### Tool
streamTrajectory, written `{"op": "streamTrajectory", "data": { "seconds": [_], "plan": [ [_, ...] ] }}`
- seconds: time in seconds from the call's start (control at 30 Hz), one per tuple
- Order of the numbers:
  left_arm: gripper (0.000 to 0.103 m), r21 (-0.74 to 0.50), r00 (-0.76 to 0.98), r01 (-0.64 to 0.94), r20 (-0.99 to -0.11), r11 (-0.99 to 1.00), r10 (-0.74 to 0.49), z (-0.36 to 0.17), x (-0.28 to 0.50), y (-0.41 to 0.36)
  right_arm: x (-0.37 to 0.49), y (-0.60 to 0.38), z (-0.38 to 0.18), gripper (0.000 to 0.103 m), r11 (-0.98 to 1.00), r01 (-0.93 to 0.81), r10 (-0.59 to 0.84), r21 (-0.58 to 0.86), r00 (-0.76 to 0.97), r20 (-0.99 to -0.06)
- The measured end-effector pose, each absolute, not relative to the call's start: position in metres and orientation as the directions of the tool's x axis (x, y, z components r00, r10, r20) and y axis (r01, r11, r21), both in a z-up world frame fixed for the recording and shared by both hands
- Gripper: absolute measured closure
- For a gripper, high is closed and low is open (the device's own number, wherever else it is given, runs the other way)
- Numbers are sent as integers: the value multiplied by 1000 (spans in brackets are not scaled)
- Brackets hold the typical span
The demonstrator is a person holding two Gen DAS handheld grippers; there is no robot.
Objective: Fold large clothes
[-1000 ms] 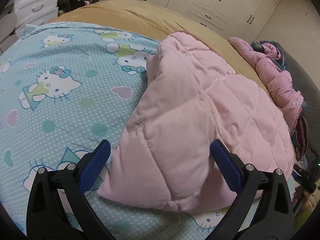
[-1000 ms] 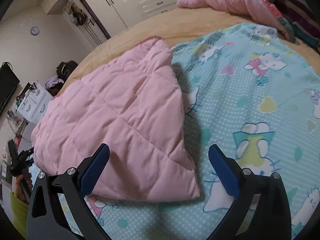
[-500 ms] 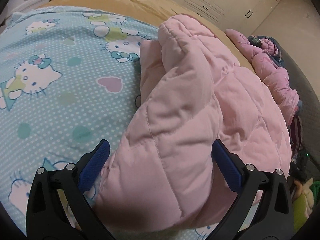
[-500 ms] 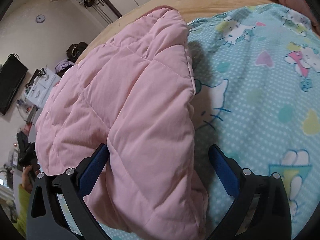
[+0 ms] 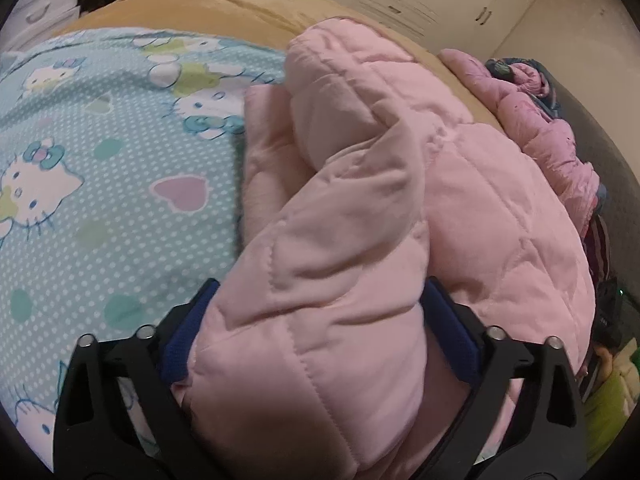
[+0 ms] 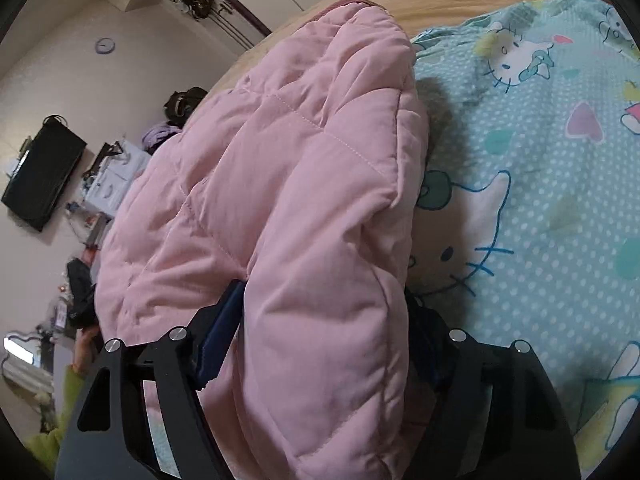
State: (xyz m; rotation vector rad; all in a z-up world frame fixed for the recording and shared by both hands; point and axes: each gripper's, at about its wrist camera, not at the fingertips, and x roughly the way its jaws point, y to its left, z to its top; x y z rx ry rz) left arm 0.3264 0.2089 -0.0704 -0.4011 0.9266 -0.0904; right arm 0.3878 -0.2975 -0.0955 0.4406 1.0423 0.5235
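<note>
1. Since the earlier frames, both grippers had pushed in from just short of the garment's near edge until the padded fabric bulged up between their blue pads, and the spans had begun to narrow from fully wide.
2. At the left gripper [image 5: 316, 328], the jaws were closing with a thick bunch of the pink quilted jacket [image 5: 360, 208] filling the gap between them; the pads lay against the fabric on both sides, though I judged the grip not yet firm.
3. At the right gripper [image 6: 324, 336], the jaws were likewise closing, noticeably narrower, with a puffy fold of the pink quilted jacket [image 6: 280, 184] squeezed between the pads.
4. Beyond the claws, the jacket lay part-folded on the cartoon-cat sheet [image 5: 100, 184], which covered a tan blanket [image 5: 208, 4]; its far end was humped and creased toward the wardrobes.
5. A second pink padded garment [image 5: 536, 120] lay heaped well apart at the bed's far edge.
6. The step in hand looked like gripping the two near corners for another fold.
7. The next move would call for both grips to settle fully, then lifting together and carrying the near edge over toward the far end, keeping the two hands level so the bulky layers land squarely.
</note>
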Motion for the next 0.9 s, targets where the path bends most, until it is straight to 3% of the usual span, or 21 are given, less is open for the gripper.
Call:
{"op": "streamTrajectory", "data": {
  "seconds": [0.33, 0.63, 0.9],
  "plan": [
    [45, -344, 649, -44, -724, 938, -235, -47, 325, 186, 386, -276, -89, 45, 797, -188, 593, 574, 426, -683],
    [54, -351, 708, 2, -661, 936, -249, -21, 314, 175, 376, -274, -71, 63, 753, -173, 630, 634, 465, -622],
    [55, -352, 736, 28, -626, 936, -258, 0, 295, 166, 360, -261, -32, 65, 748, -206, 643, 631, 460, -613]
  ]
}}
